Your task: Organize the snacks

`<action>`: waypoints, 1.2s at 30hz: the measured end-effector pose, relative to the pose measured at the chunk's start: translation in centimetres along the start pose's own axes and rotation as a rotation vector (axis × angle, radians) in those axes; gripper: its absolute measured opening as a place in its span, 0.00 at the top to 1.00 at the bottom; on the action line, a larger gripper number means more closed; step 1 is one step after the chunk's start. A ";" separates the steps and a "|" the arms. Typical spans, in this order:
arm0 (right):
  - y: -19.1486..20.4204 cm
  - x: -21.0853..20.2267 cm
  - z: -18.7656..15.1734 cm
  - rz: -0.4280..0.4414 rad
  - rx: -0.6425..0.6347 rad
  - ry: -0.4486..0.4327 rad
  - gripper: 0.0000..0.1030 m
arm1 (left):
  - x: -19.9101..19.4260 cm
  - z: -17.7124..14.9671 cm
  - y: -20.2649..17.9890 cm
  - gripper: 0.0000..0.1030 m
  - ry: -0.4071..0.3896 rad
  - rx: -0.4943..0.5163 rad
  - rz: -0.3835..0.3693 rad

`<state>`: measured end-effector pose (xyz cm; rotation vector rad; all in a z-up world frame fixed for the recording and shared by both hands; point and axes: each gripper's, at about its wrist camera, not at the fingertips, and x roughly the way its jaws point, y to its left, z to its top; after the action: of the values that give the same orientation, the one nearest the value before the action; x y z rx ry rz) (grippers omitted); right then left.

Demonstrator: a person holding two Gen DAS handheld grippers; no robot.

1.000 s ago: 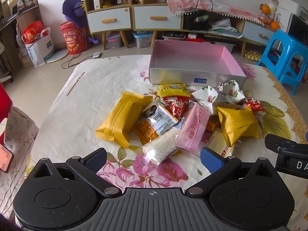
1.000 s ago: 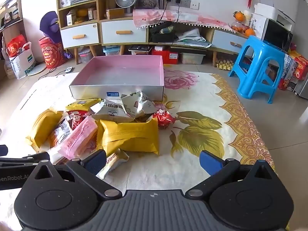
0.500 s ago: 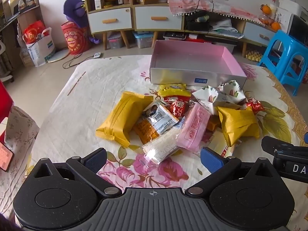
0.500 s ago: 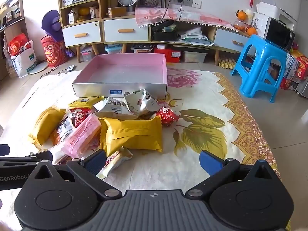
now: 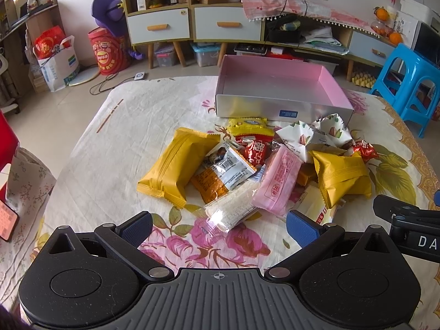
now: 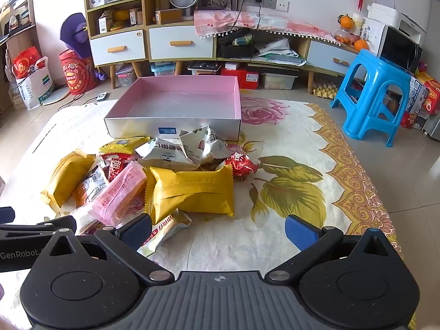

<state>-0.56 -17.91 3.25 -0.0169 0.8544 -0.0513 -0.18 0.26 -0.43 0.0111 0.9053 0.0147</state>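
Living room setup, pretty cluttered: shelves and drawer units along the back wall, a blue plastic stool (image 6: 376,93) off to the right, and a low table covered with a floral cloth (image 5: 110,148) up front. At the far side of the cloth sits a shallow box (image 6: 176,101) with a pink inside and silver outer walls; I can't see anything in it.

All the snacks are piled in a loose heap just in front of the box, none inside. Leftmost is a big yellow packet (image 5: 176,165), lying at an angle. Next to it is a clear-and-white wrapper with a barcode (image 5: 233,167) over an orange one, then a pink packet (image 5: 277,181) leaning across the middle. A second yellow packet (image 6: 192,189) lies on the right of the heap. Behind these are a red wrapper with white characters (image 5: 254,148), a small yellow bag touching the box's front wall, and two crumpled white bags with a nut print (image 5: 316,134). A clear pack of something white (image 5: 233,211) sticks out closest to the left gripper (image 5: 220,225).

Both claws hover low over the near edge of the table, side by side. The left gripper has its blue pads spread wide with nothing between them. Same for the right gripper (image 6: 218,231): fully spread, gripping nothing, though its left pad hangs just over a cream-coloured wrapper (image 6: 165,231).
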 end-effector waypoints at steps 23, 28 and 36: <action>-0.1 -0.2 0.1 0.000 0.004 0.002 0.08 | 0.2 -0.5 0.1 0.00 0.010 -0.007 -0.002; -0.1 -0.2 0.1 0.000 0.004 0.002 0.08 | 0.2 -0.4 0.1 0.00 0.014 -0.012 -0.003; -0.1 -0.2 0.1 0.000 0.005 0.002 0.08 | 0.2 -0.3 0.1 0.00 0.019 -0.013 -0.005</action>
<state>-0.66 -18.02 3.44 -0.0126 0.8565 -0.0534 -0.32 0.42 -0.80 -0.0037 0.9239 0.0163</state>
